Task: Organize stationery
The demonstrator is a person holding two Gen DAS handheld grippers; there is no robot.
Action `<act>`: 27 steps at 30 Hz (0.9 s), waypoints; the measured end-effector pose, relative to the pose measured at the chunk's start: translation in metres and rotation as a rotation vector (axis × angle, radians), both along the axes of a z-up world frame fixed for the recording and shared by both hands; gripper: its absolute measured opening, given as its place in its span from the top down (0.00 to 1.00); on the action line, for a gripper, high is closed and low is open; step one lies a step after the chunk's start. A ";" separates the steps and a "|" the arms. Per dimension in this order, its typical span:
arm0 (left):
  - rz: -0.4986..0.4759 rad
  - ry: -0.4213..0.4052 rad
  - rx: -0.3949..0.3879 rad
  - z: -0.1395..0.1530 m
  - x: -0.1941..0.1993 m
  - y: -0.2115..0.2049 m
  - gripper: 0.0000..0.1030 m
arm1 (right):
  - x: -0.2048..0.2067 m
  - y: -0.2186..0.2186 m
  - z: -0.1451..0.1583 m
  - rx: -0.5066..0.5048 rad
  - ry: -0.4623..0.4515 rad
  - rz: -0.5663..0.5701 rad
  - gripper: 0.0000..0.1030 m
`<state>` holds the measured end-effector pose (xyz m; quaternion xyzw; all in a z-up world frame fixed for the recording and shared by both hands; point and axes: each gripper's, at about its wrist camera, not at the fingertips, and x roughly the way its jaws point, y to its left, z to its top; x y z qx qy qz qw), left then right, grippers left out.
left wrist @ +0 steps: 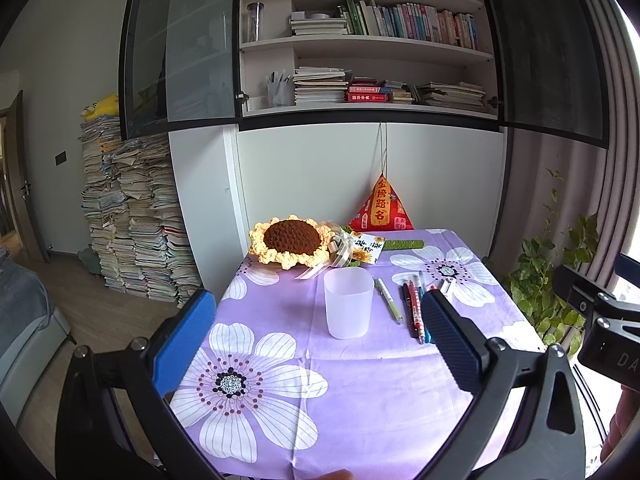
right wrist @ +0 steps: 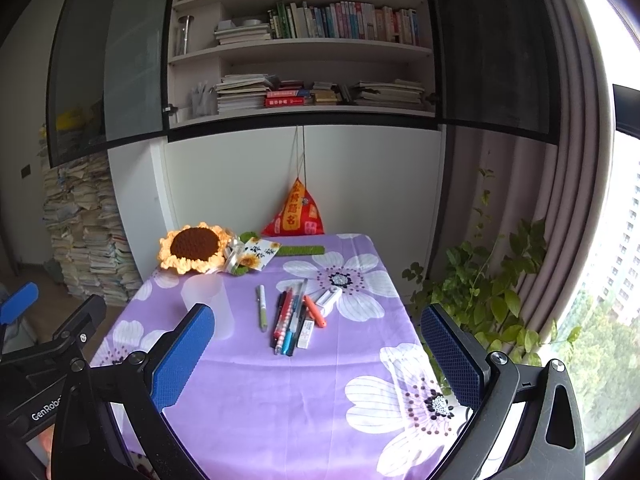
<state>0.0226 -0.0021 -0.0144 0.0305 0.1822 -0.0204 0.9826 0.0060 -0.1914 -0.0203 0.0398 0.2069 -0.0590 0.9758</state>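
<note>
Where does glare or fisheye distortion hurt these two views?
Right wrist view: the window at the right edge is blown out, and the translucent cup looks faint against the cloth. Left wrist view: a thin overexposed strip at the right edge, shelves bowed by the lens, cup sharp.

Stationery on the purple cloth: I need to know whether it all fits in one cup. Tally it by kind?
Pens: about 6, bunched, so the count is unsure
Eraser: 1
Correction tape: 1
Cup: 1, empty
Total: about 9
</note>
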 end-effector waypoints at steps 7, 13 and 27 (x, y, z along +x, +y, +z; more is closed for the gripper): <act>0.009 0.015 0.005 -0.003 0.003 -0.003 0.01 | 0.000 0.001 -0.002 -0.002 0.005 0.001 0.00; 0.018 0.029 0.004 -0.004 0.007 -0.003 0.01 | 0.003 0.000 -0.008 0.003 0.015 -0.005 0.00; 0.007 0.054 0.010 -0.011 0.020 -0.007 0.01 | 0.019 0.001 -0.008 -0.003 0.056 -0.001 0.00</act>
